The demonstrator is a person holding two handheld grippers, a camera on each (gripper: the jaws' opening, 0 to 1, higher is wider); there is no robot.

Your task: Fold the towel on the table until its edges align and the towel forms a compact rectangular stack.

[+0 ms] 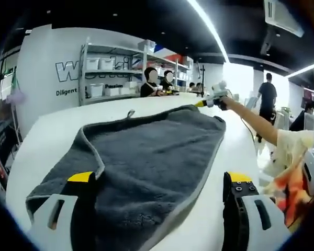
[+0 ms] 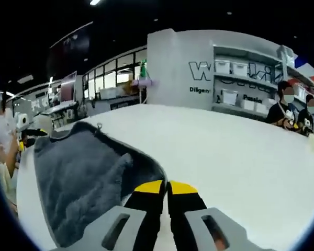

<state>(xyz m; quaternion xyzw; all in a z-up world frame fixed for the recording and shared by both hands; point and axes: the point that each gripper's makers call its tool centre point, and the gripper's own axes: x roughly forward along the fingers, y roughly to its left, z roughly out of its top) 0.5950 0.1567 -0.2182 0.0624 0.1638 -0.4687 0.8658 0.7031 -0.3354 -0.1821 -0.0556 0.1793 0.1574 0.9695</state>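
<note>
A dark grey towel (image 1: 146,162) with a lighter grey border lies spread on the white tabletop (image 1: 57,136), one long side running close to the tabletop's edge and a small hanging loop at its far end. In the left gripper view, the left hand-held gripper (image 1: 159,201) has its yellow-tipped jaws spread wide: one jaw rests over the towel's near corner, the other stands over bare tabletop just beside the towel's border, and nothing is caught between them. At the towel's far corner, the right hand-held gripper (image 1: 212,98) sits at the end of the person's outstretched arm (image 1: 254,121). In the right gripper view, its jaws are pressed together, tips touching right at the towel's border; whether any cloth is pinched between them I cannot tell. The fabric near those jaws is rumpled into a soft ridge. On the grey wall (image 2: 172,68) behind the tabletop, large outlined letters begin with "W", and smaller writing below starts "Diligen"; the rest is hidden by shelving (image 1: 107,70) holding white bins. Seated people are behind the tabletop's far edge.
</note>
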